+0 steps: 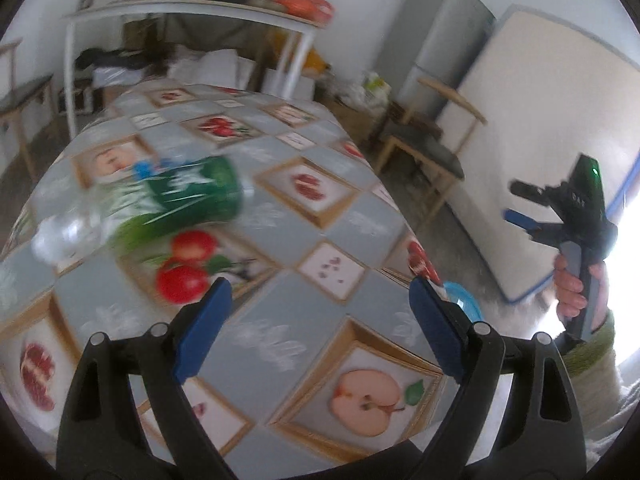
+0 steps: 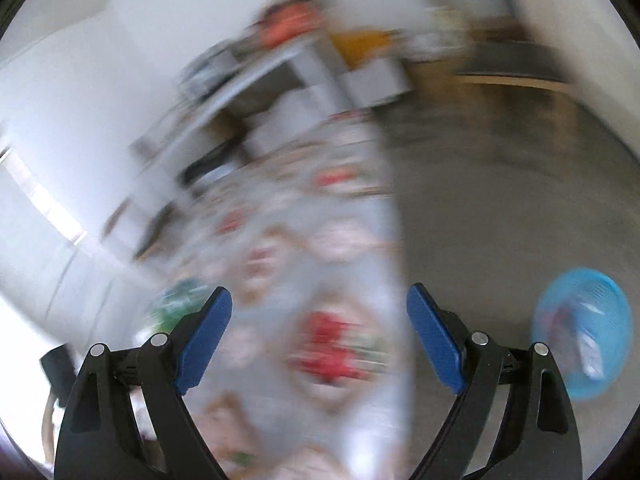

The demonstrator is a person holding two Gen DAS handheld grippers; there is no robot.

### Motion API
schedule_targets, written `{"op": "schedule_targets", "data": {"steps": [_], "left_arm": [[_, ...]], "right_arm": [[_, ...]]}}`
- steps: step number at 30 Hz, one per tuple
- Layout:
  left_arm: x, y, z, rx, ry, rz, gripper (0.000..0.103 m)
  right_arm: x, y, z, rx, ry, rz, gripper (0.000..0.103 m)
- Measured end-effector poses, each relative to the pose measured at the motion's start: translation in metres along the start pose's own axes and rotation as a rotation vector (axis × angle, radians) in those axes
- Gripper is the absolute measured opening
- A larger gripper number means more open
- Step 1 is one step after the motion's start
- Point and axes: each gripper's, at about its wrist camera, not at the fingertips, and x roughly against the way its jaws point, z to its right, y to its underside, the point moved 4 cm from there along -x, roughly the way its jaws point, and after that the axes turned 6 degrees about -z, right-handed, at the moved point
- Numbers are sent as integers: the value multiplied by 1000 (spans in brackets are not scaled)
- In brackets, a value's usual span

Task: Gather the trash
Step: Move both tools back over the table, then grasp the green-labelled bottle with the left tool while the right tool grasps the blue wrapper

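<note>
Trash is represented by one crushed plastic bottle (image 1: 160,196), seen at the left of the left wrist view, lying on its side on the bench (image 1: 280,280). Its body is clear and crumpled, with a green label printed in white and a blue cap; motion blur hides finer detail. In the right wrist view it is reduced to a green smear (image 2: 176,300) just left of the left blue pad.

One bench is shown, covered with a grey cloth bearing framed fruit pictures. One blue basket (image 2: 582,332) is seen on the floor at the lower right of the right wrist view, well apart from the bottle, with blurred items inside; only its rim (image 1: 464,300) is visible beyond the bench edge in the left wrist view.

Two grippers are counted. The left gripper (image 1: 320,324) is held wide open above the cloth, with nothing between its pads. The right gripper (image 2: 320,336) is likewise spread wide and empty; it is also seen at the right edge (image 1: 532,208), carried by a hand (image 1: 572,288).
</note>
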Motion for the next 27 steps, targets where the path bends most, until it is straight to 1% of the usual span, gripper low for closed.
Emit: {"op": "schedule_targets", "data": {"steps": [1,3,5,6,7,8,9,10,11,13,14,16,18,20,23,24,25,27], "left_arm": [[5,2,-8,25,5,12,86],[17,6,-27,68,5,41,86],[27,9,-42,105,0,74,86],[31,11,-47,118,-2,86,86],[35,13,-54,140,-2,101,86],[39,14,-61,163,4,112,86],[41,14,-66,179,11,120,85],[44,15,-71,200,22,130,81],[47,15,-75,221,32,138,80],[51,16,-87,264,62,149,75],[51,16,-91,279,69,149,73],[51,18,-105,328,88,144,69],[49,20,-118,371,100,137,68],[49,21,-127,404,108,138,68],[49,23,-142,445,109,129,68],[50,25,-148,467,94,119,68],[50,26,-153,483,83,111,69],[52,32,-164,527,63,90,69]], "right_arm": [[-18,-4,-19,25,-26,-30,87],[-69,-18,-72,99,-108,-116,86],[-111,-24,-109,132,-150,-184,86],[-141,-31,-127,136,-162,-225,86],[-159,-33,-141,143,-164,-247,82],[-181,-37,-152,151,-155,-271,74],[-200,-39,-159,147,-138,-293,70],[-223,-44,-162,131,-122,-330,65],[-239,-46,-163,120,-116,-356,57],[-269,-44,-163,92,-78,-406,50],[-278,-41,-160,83,-66,-431,44],[-283,-32,-157,63,-62,-478,36],[-279,-21,-159,71,-61,-503,35],[-265,-8,-164,86,-89,-536,34],[-242,25,-172,100,-146,-620,34],[-236,33,-175,107,-155,-641,34],[-228,48,-180,116,-179,-677,34],[-215,79,-193,136,-254,-771,34]]}}
